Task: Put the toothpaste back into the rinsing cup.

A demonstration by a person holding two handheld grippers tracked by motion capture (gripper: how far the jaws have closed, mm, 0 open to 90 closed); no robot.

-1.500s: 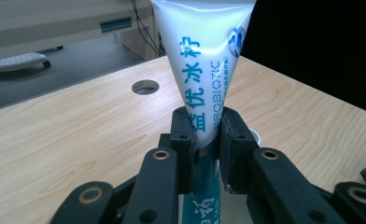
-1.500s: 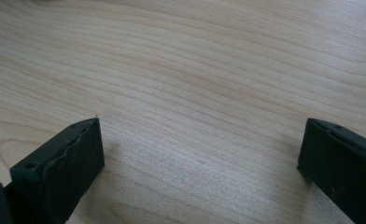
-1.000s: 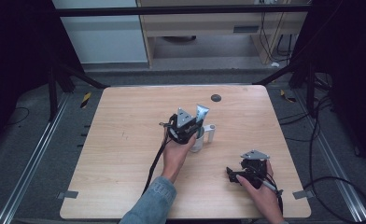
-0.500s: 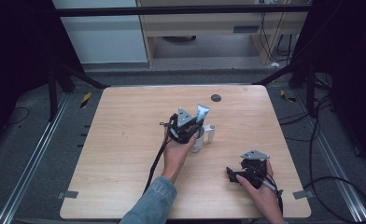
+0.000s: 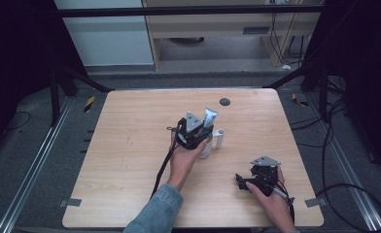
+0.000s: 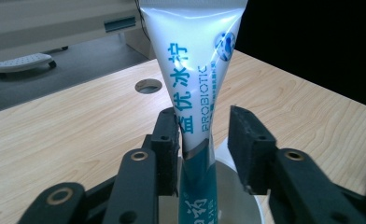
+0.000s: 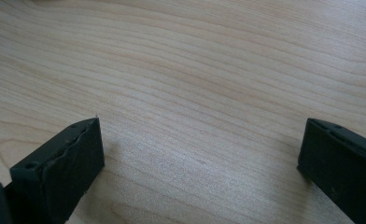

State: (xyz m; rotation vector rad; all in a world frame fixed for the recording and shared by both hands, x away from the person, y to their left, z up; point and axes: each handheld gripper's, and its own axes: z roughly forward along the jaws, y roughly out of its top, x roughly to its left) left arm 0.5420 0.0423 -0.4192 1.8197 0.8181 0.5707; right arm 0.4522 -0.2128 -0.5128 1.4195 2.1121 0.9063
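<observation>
Now the left gripper (image 6: 204, 140) has just been opening around the toothpaste tube (image 6: 195, 70); standing in the cup (image 6: 235, 196), the tube may tip; the right gripper (image 7: 200, 154) is wide, empty.

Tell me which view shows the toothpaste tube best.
The left gripper view: the toothpaste tube stands upright in a cup between the left gripper jaws, which have just been opening, print legible. The high view shows it small, partly behind that gripper.
</observation>
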